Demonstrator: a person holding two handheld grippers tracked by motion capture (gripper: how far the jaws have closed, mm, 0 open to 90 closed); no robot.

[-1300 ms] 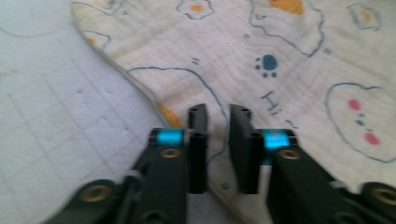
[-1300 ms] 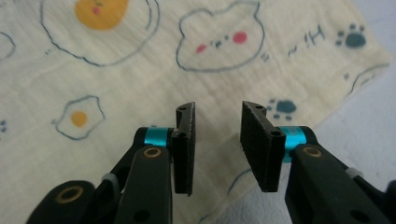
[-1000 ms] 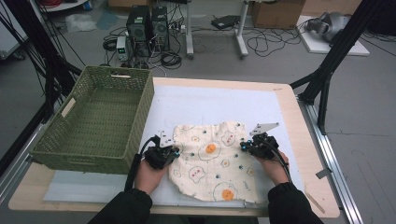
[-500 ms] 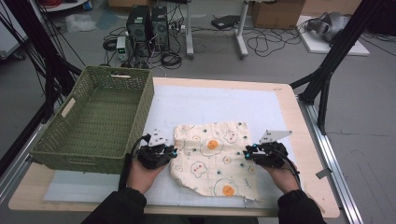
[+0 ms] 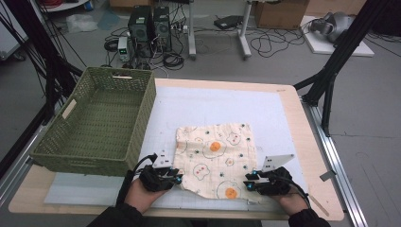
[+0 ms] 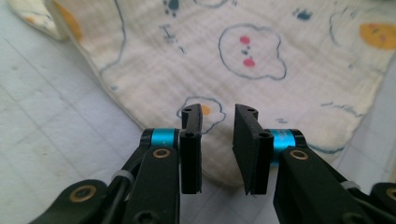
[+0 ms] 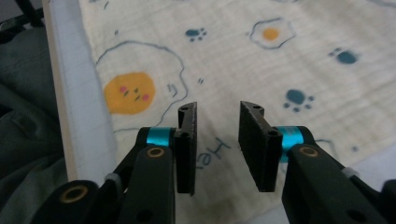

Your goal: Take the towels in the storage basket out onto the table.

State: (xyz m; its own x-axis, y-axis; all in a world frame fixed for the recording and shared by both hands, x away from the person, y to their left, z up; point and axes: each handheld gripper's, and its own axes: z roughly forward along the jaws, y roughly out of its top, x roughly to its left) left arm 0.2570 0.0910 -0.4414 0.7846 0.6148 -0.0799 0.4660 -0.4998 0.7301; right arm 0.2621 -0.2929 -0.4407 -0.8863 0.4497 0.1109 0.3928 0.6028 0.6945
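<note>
- Cables and computer towers (image 5: 149, 23) cluttered the floor behind a wooden table (image 5: 288, 94) topped with a white gridded mat (image 5: 265, 113); a green woven basket (image 5: 101, 118) sat on the table's left side.
- On the mat lay the printed cloth (image 5: 215, 158), folded into a rough rectangle, its near edge close to the person's side and well right of the basket.
- Left gripper (image 6: 217, 140) had just been opening its jaws; they stood a little apart with nothing pinched, hovering over the cloth's near left edge.
- Right gripper (image 7: 217, 142) had likewise just parted its jaws, empty, over the near right corner by the table's front edge.
- Both hands lay low and nearly level, forearms coming in from the near side, grippers pointing inward at the cloth from either side.
- Risk, as I judged it: the released fold could spring open or sit skewed, since soft fabric relaxes once let go.
- A jaw tip dragging on withdrawal could pull the top layer askew.
</note>
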